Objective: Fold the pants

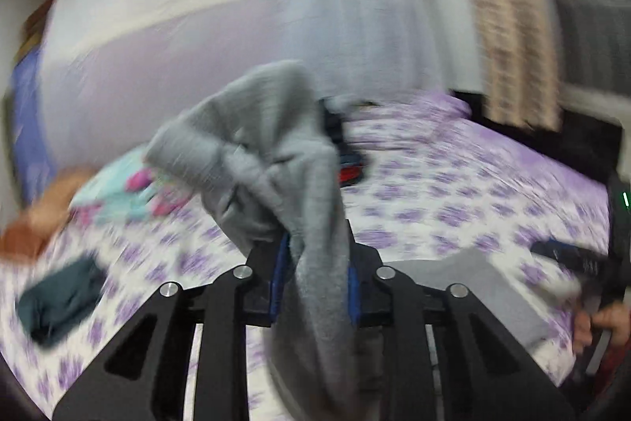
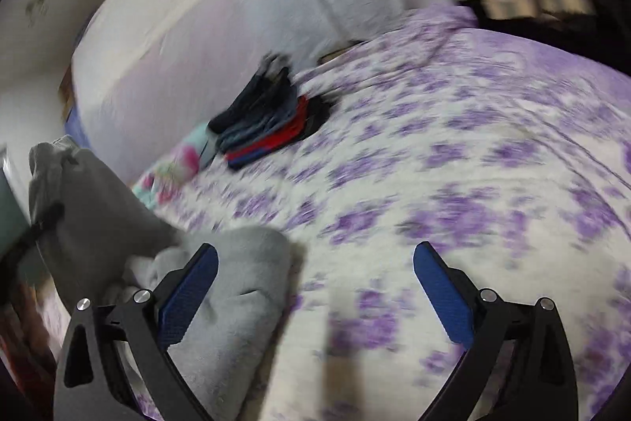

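Observation:
The grey pants (image 1: 272,152) hang bunched from my left gripper (image 1: 315,255), which is shut on the cloth and holds it up above the bed. Part of the pants lies on the bed at the lower right of the left wrist view. In the right wrist view the grey pants (image 2: 236,287) lie at the lower left and rise to the left gripper at the far left. My right gripper (image 2: 315,259) is open and empty, its left finger over the pants' edge. Both views are motion-blurred.
The bed has a white sheet with purple flowers (image 2: 453,152). A stack of folded dark and red clothes (image 2: 272,121) sits near the far edge, beside a teal and pink item (image 2: 173,164). A dark teal folded garment (image 1: 59,302) lies at left. A white curtain hangs behind.

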The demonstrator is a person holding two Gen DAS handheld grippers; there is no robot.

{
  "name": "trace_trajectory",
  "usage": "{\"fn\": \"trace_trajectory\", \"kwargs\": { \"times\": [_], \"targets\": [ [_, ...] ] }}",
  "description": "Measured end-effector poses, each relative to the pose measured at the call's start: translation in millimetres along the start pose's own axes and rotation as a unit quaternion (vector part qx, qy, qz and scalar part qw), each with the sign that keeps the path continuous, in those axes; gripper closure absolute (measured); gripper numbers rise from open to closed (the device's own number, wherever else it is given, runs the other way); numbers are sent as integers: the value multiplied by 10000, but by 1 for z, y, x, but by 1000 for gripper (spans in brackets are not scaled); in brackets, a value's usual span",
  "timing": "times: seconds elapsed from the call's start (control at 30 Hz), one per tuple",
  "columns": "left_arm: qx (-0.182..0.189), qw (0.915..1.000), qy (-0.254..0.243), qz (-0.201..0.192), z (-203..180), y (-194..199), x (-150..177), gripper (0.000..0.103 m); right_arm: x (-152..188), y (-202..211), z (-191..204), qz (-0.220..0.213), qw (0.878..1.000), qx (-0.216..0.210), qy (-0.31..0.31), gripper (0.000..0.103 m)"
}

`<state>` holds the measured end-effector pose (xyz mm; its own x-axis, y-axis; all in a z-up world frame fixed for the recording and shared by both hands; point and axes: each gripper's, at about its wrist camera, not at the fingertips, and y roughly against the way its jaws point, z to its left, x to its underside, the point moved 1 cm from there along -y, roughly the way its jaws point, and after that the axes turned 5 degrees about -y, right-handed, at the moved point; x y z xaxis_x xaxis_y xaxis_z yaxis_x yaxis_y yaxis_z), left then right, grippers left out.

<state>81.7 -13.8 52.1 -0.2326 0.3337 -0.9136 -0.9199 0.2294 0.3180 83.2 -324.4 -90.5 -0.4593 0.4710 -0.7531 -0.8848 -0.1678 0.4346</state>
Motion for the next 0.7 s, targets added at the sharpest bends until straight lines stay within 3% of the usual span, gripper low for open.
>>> {"fn": "trace_trajectory", "kwargs": {
  "times": [0.13,0.23,0.33,0.4,0.5,0.57,0.7],
  "targets": [
    [472,9923,-1136,163,-85,-16,9,80,-1,12,-25,33,9991,387,-169,4],
    [768,9787,-1861,408,-139,-27,37,81,1,17,-35,-5,9988,409,-271,4],
    [396,9695,-2408,212,-160,-25,62,80,2,15,-35,5,9990,432,-145,4],
    [392,9654,-2569,219,-160,-23,67,77,4,13,-32,14,9989,468,-46,4],
    [608,9628,-2625,213,-155,-14,71,48,5,12,-29,34,9986,519,50,4],
    [532,9639,-2610,-28,-151,0,70,16,5,17,-26,-3,9986,526,76,4],
    [1163,9707,-2094,-212,-121,31,53,12,-9,25,-9,-109,9985,486,213,4]
  ]
}}
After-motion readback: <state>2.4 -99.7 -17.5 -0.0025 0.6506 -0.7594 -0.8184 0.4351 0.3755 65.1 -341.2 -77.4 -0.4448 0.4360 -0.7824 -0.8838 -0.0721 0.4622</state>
